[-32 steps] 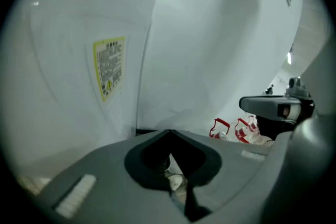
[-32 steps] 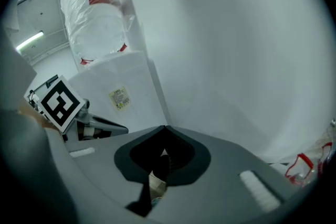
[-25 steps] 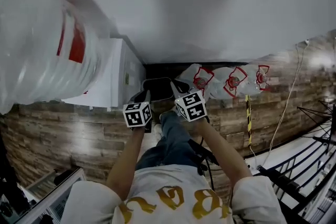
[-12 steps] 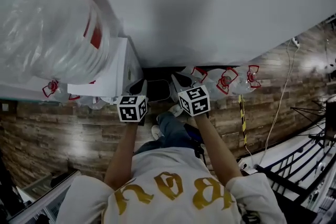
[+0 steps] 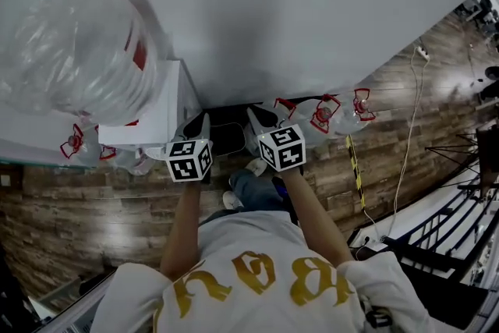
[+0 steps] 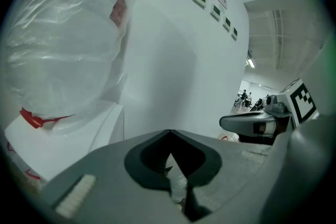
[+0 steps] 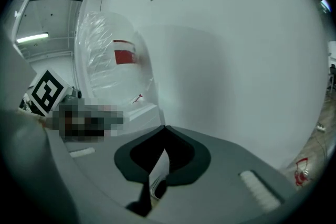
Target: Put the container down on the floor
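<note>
The left gripper [image 6: 169, 132] and the right gripper [image 7: 164, 127] each have their jaws closed tip to tip. The dark container [image 5: 228, 135] sits just ahead, between them. Probably it is already set down, so next they only draw back gently.

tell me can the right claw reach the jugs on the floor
Probably yes: the right claw hangs just left of the jugs in the head view, with nothing seen between them. Its jaws are shut.

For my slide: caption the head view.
Left claw and right claw, both shut, flank a black container beside wrapped jugs.
</note>
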A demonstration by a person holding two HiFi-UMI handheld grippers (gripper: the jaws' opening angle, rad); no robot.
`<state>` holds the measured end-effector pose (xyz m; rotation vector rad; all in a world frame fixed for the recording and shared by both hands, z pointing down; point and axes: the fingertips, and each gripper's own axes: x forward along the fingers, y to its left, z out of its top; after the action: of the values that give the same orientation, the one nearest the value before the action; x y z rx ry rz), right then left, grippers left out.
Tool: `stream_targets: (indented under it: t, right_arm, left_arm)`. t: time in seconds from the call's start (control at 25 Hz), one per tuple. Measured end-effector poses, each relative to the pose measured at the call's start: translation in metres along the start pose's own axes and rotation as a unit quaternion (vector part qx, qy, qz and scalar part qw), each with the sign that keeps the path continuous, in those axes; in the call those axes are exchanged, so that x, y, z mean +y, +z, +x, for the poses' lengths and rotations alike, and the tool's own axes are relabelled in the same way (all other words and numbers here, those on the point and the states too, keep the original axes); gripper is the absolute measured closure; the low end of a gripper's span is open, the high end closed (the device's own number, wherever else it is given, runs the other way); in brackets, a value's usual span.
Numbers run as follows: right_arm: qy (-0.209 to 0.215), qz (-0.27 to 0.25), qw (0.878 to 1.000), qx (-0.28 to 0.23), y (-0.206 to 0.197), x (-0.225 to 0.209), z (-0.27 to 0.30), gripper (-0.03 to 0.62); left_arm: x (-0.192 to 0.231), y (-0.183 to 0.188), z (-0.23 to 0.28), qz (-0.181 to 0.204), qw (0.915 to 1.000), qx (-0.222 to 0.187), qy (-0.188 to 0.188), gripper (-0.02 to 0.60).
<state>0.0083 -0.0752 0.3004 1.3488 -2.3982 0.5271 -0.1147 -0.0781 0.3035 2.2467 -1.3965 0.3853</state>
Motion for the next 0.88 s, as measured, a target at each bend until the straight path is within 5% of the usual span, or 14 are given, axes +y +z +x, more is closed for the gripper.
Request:
stream_targets:
  t: [0.88]
  right_arm:
    - [-0.025,0.036,0.999,-0.005,-0.011,0.001,-0.008,0.568]
  left_arm:
    - [0.002,-0.002,-0.004,-0.001,1.0,0.001,-0.003,0.581]
